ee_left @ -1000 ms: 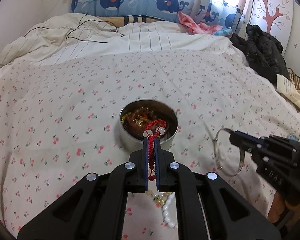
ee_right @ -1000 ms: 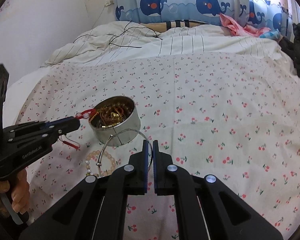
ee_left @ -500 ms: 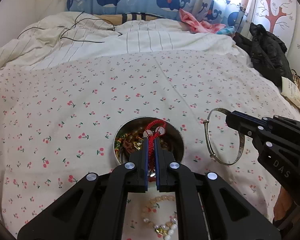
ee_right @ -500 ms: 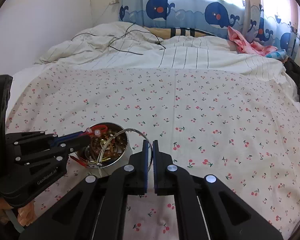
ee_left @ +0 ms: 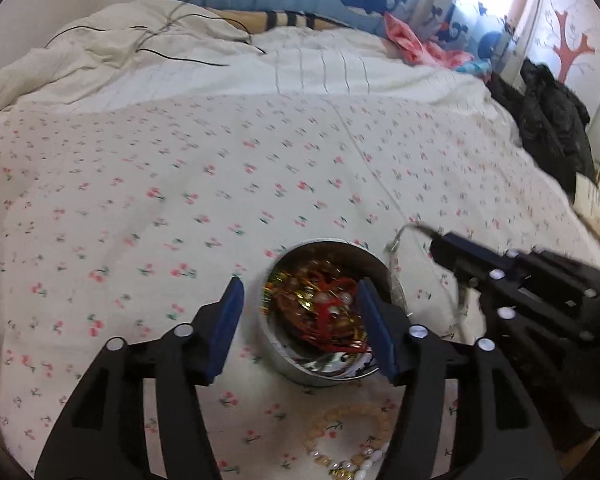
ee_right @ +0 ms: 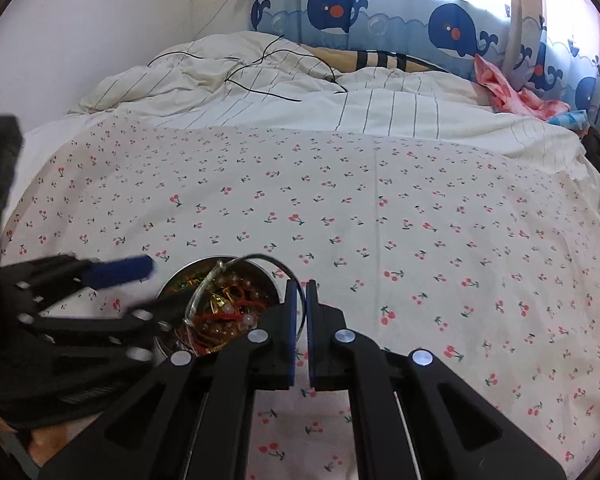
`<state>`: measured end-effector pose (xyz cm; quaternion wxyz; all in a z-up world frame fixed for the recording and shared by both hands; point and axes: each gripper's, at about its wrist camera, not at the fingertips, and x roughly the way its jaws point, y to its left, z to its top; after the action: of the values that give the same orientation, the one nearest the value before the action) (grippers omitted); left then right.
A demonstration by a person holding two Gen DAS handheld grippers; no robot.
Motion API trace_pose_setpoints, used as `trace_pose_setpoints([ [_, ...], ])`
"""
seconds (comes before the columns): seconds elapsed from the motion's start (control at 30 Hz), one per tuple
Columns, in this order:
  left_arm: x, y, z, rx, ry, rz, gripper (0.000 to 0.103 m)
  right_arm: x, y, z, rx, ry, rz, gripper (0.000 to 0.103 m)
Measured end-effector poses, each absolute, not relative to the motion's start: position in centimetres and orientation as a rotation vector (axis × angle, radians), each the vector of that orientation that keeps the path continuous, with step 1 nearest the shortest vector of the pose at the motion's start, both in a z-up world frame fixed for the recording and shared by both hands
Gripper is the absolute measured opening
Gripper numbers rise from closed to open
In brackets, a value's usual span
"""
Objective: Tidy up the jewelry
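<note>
Both wrist cameras look forward and down along their own fingers, close above the cherry-print bed (ee_left: pixel 180 184), facing the whale-patterned curtain (ee_right: pixel 380 12). Both views share the round silver tin of jewellery (ee_left: pixel 296 364) (ee_right: pixel 172 280).

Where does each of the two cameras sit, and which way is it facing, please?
Left wrist: rides the left gripper, looking forward and down at the tin between its open fingers; the right gripper shows at right.
Right wrist: rides the right gripper, whose fingers pinch a bangle over the tin; the left gripper shows at left.
Shared: tin, bangle, cherry-print sheet, whale curtain.
</note>
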<state>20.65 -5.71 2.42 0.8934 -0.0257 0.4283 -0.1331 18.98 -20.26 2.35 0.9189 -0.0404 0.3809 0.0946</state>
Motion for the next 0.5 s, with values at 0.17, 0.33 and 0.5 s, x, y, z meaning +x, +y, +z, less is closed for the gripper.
trace_pose_setpoints([
  [0.17,19.4,-2.3,3.2,-0.05,0.852,-0.17,0.069,19.7,-19.3,1.6,-0.097,0.791,0.203,0.006],
  [0.33,18.7,0.9,2.3,-0.093,0.902,-0.119,0.069,19.8,-17.0,0.5,-0.133,0.804,0.252,0.006],
  [0.5,17.7,0.6,1.6,-0.01,0.92,-0.117,0.069,19.5,-17.0,0.1,-0.155,0.826,0.223,0.008],
])
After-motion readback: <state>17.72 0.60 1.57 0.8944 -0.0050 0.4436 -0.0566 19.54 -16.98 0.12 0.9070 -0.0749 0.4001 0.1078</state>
